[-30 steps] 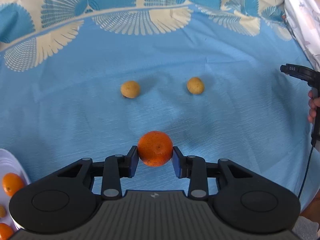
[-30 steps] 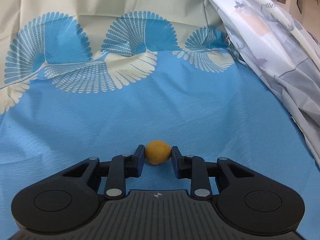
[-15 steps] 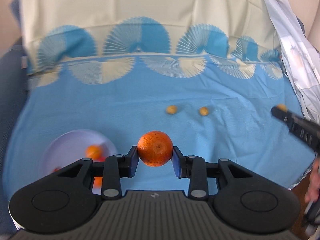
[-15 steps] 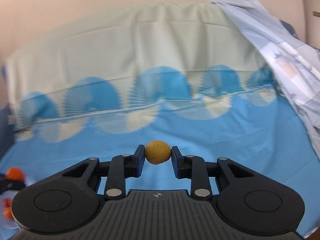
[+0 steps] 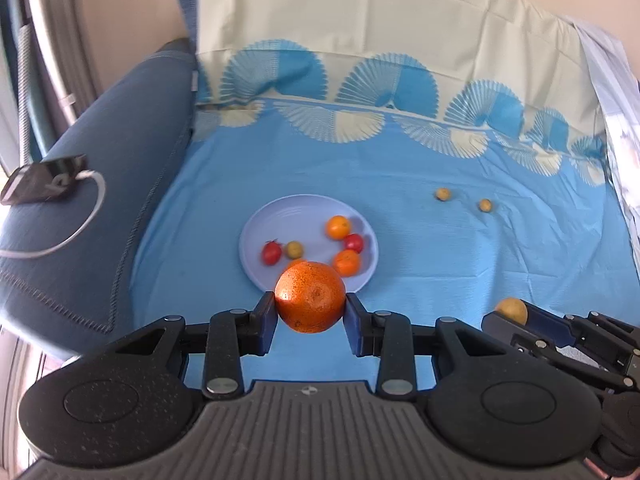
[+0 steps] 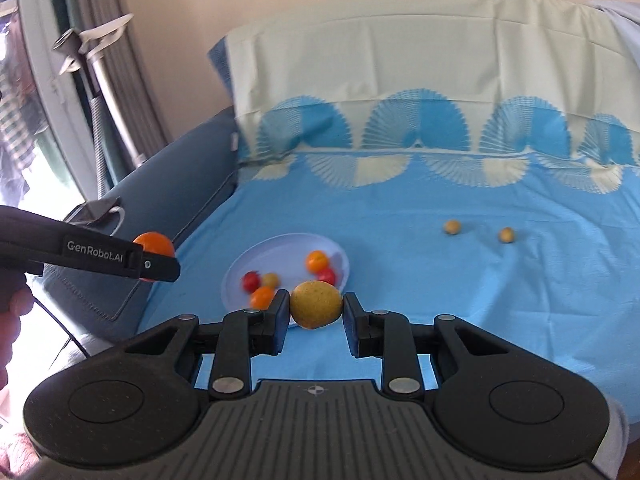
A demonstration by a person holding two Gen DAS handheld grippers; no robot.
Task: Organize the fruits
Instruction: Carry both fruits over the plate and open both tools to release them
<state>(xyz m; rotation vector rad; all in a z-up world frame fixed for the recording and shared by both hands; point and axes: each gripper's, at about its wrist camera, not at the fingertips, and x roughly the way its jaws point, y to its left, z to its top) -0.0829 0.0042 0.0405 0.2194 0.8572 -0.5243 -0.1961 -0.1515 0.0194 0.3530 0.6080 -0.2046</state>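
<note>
My left gripper point(image 5: 311, 316) is shut on an orange mandarin point(image 5: 310, 297) and holds it in the air in front of the pale blue plate point(image 5: 256, 236). The mandarin also shows in the right wrist view point(image 6: 154, 243). My right gripper point(image 6: 316, 320) is shut on a small yellow fruit point(image 6: 316, 304), held above the near edge of the plate point(image 6: 280, 250). This fruit shows at the right of the left wrist view point(image 5: 512, 309). The plate holds several small orange, red and yellow fruits. Two small yellow fruits point(image 5: 443, 194) point(image 5: 485, 205) lie on the blue cloth to the plate's right.
A dark blue cushion point(image 5: 92, 184) lies along the left, with a phone point(image 5: 44, 178) and white cable on it. A cream and blue fan-patterned cloth point(image 5: 360, 92) rises at the back. A white patterned sheet point(image 5: 624, 120) hangs at the right.
Both grippers have lifted and pulled back from the cloth with their fruits and swung left. The plate now lies centred in both views.
</note>
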